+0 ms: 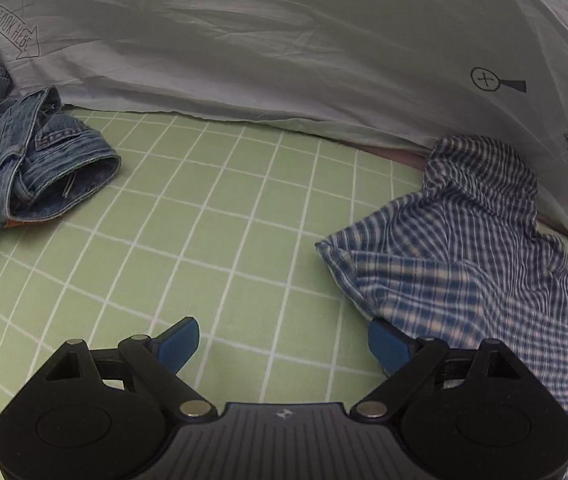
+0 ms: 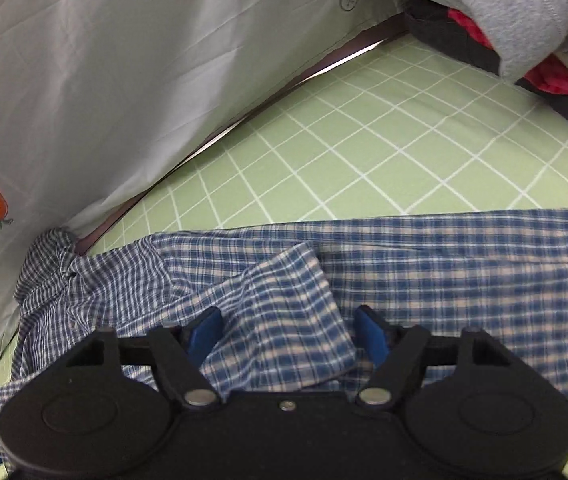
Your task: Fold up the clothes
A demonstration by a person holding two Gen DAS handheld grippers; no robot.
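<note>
A blue-and-white checked shirt (image 1: 464,264) lies rumpled on the green grid sheet (image 1: 211,240), at the right of the left wrist view. My left gripper (image 1: 284,344) is open low over the sheet, its right fingertip (image 1: 388,344) at the shirt's edge. In the right wrist view the same checked shirt (image 2: 464,280) spreads across the lower half. My right gripper (image 2: 288,336) is open directly over it, and a folded flap of the shirt (image 2: 284,320) lies between its blue fingers (image 2: 205,334) without being pinched.
Crumpled blue jeans (image 1: 23,160) lie at the left. A pale printed cloth (image 1: 284,48) hangs along the back edge of the bed. A pile of grey, black and red clothes (image 2: 524,20) sits at the far right. Bare green sheet (image 2: 404,140) lies between them.
</note>
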